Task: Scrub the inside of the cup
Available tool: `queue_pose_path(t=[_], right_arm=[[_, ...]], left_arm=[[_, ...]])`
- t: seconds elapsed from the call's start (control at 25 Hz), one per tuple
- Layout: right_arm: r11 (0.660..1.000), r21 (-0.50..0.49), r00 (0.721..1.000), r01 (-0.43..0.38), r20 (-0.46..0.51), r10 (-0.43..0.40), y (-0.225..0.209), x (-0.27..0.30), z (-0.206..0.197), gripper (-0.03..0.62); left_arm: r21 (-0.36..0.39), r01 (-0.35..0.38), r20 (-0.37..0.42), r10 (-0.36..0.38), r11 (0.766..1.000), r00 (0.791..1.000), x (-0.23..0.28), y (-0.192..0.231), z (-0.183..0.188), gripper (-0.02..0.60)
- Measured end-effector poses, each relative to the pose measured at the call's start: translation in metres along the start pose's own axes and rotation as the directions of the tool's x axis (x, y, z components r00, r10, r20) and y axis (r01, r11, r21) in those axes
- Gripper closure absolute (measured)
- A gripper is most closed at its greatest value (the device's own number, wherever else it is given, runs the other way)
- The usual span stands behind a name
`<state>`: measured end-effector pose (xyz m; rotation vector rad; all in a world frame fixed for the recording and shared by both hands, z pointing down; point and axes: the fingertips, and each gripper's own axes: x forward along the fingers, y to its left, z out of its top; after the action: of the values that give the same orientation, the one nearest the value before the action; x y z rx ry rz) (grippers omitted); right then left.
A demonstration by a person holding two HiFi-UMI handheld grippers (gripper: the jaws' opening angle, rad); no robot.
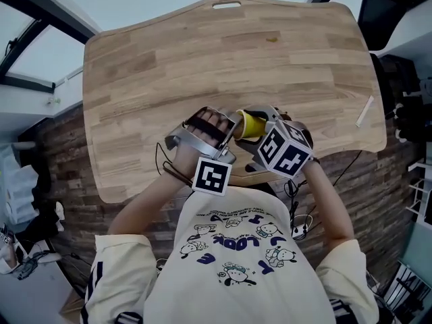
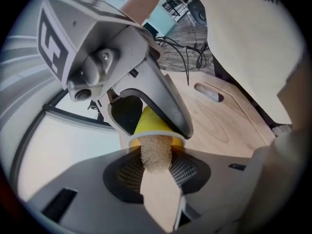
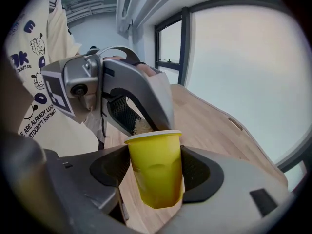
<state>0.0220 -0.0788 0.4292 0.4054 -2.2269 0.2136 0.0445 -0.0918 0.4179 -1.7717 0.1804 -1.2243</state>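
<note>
Wooden desk fills the background, and above its near edge we hold the yellow cup, clamped by its sides in our right tongs. Its long axis runs roughly along that edge. Its mouth points toward our left tongs, which grip the flat handle of a loofah scrubber whose head sits in the cup's mouth.

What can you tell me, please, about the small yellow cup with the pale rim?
The small yellow cup looks like smooth plastic, tapering from a pale rim to a narrower base. The right gripper is shut on its sides, holding it above the wooden table, tipped so its mouth faces the left gripper. That gripper holds a beige fibrous scrubber on a flat wooden stick, whose tip sits at the cup's mouth.
</note>
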Motion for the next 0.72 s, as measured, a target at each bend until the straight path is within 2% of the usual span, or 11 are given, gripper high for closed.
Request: queue_pose_path(t=[0.08,0.16,0.24,0.36,0.48,0.6,0.72], right_arm=[[0.999,-0.032,1.000,-0.003,-0.003,0.003,0.002,0.000,0.000,0.278],[0.997,-0.072,1.000,0.007,-0.011,-0.008,0.005,0.000,-0.001,0.278],[0.993,-0.118,0.999,0.031,-0.025,-0.034,0.006,0.000,-0.004,0.278],[0.983,-0.173,0.997,0.062,-0.035,-0.069,0.006,-0.001,-0.007,0.278],[0.965,-0.244,0.994,0.096,-0.032,-0.107,0.007,-0.004,-0.008,0.278],[0.928,-0.347,0.987,0.136,-0.038,-0.159,0.009,-0.008,-0.009,0.278],[0.891,-0.429,0.981,0.151,-0.049,-0.190,0.010,-0.009,-0.011,0.278]], left_arm=[[-0.079,0.072,0.034,-0.069,0.994,0.997,-0.001,-0.009,0.003,0.434],[-0.169,0.155,0.078,-0.143,0.973,0.987,-0.001,-0.019,0.008,0.434],[-0.230,0.191,0.101,-0.171,0.954,0.980,0.001,-0.021,0.010,0.435],[-0.329,0.264,0.153,-0.224,0.907,0.962,0.001,-0.024,0.014,0.436],[-0.442,0.344,0.230,-0.266,0.828,0.936,-0.001,-0.023,0.021,0.436],[-0.551,0.423,0.305,-0.298,0.720,0.905,-0.004,-0.023,0.025,0.437],[-0.622,0.490,0.369,-0.323,0.611,0.871,-0.006,-0.024,0.028,0.437]])
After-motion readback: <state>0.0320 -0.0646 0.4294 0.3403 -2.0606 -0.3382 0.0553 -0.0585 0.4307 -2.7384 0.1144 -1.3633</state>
